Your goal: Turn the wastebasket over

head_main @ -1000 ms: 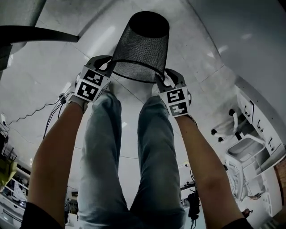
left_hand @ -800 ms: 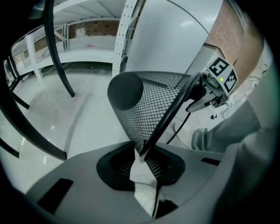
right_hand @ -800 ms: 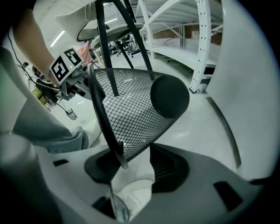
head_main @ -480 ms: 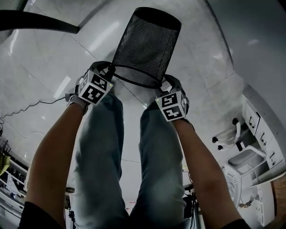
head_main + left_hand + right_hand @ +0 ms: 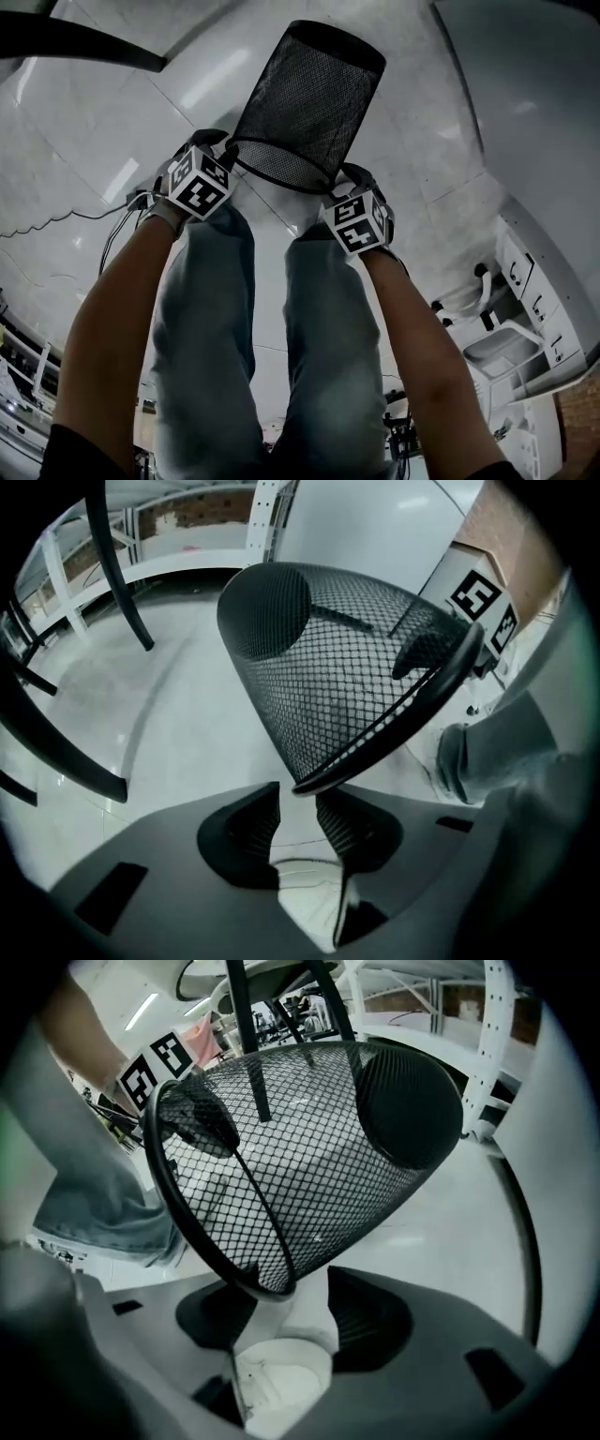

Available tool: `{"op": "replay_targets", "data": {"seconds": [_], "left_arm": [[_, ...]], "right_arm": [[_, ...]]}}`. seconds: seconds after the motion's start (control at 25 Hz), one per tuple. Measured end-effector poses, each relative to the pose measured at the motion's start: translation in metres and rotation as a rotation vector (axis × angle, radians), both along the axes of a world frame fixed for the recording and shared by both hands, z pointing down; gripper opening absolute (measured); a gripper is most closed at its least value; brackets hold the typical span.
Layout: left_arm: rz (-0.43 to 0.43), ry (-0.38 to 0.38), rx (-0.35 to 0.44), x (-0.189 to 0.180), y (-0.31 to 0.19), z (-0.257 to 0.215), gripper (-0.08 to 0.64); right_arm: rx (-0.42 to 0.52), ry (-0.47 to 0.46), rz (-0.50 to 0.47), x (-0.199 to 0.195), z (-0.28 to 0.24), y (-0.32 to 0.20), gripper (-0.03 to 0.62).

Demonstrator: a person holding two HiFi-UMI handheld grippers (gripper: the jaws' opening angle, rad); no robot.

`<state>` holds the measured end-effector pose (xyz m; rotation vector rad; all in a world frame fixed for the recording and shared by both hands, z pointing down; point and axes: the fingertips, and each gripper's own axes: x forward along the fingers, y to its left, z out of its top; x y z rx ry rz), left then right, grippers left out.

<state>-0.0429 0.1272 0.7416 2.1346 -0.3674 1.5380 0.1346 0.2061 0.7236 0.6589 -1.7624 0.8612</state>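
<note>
Wearer: pale blue jeans (image 5: 211,309), dark short sleeves (image 5: 75,452) at 7 and 5 o'clock. Grey left gripper (image 5: 231,148) and right gripper (image 5: 334,178) each bear a black-and-white marker cube (image 5: 199,181).

The scene is viewed steeply downward from head height, past arms and legs to the floor (image 5: 187,84). The left gripper (image 5: 298,792) and right gripper (image 5: 292,1283) are each looked along from close behind. The wastebasket (image 5: 305,103) is shared by all views, seen from opposite sides.

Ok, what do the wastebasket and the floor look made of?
Wastebasket: black see-through mesh with a solid rim, likely painted metal, matte. Floor: pale, glossy, likely tile, judging by seams and light reflections.
</note>
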Motion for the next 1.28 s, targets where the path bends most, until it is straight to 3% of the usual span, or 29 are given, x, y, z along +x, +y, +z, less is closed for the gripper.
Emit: {"op": "replay_targets", "data": {"seconds": [0.08,0.24,0.44,0.56,0.72,0.88,1.04,1.28], "left_arm": [[-0.007,-0.049,0.000,-0.009,0.002,0.001,0.181],[-0.070,-0.147,-0.027,-0.035,0.018,-0.011,0.201],[-0.303,-0.116,-0.056,-0.048,0.031,-0.050,0.202],[-0.537,-0.008,-0.091,-0.031,0.034,-0.077,0.201],[-0.997,0.268,-0.214,0.006,0.031,-0.115,0.218],[-1.275,0.425,-0.283,0.034,0.032,-0.128,0.253],[-1.453,0.551,-0.320,0.063,0.026,-0.127,0.270],[-1.524,0.643,-0.317,0.077,0.009,-0.113,0.272]], "right_arm": [[-0.068,0.017,-0.011,0.006,0.003,0.009,0.240],[-0.173,0.048,0.012,0.029,-0.005,0.022,0.293],[-0.161,0.027,0.040,0.060,-0.039,-0.005,0.295],[-0.097,-0.010,0.006,0.083,-0.061,-0.048,0.295],[-0.047,-0.037,-0.005,0.100,-0.084,-0.113,0.299],[-0.014,-0.081,-0.010,0.095,-0.100,-0.176,0.345],[-0.026,-0.161,-0.034,0.070,-0.099,-0.230,0.385],[-0.083,-0.216,-0.047,0.030,-0.071,-0.260,0.393]]}}
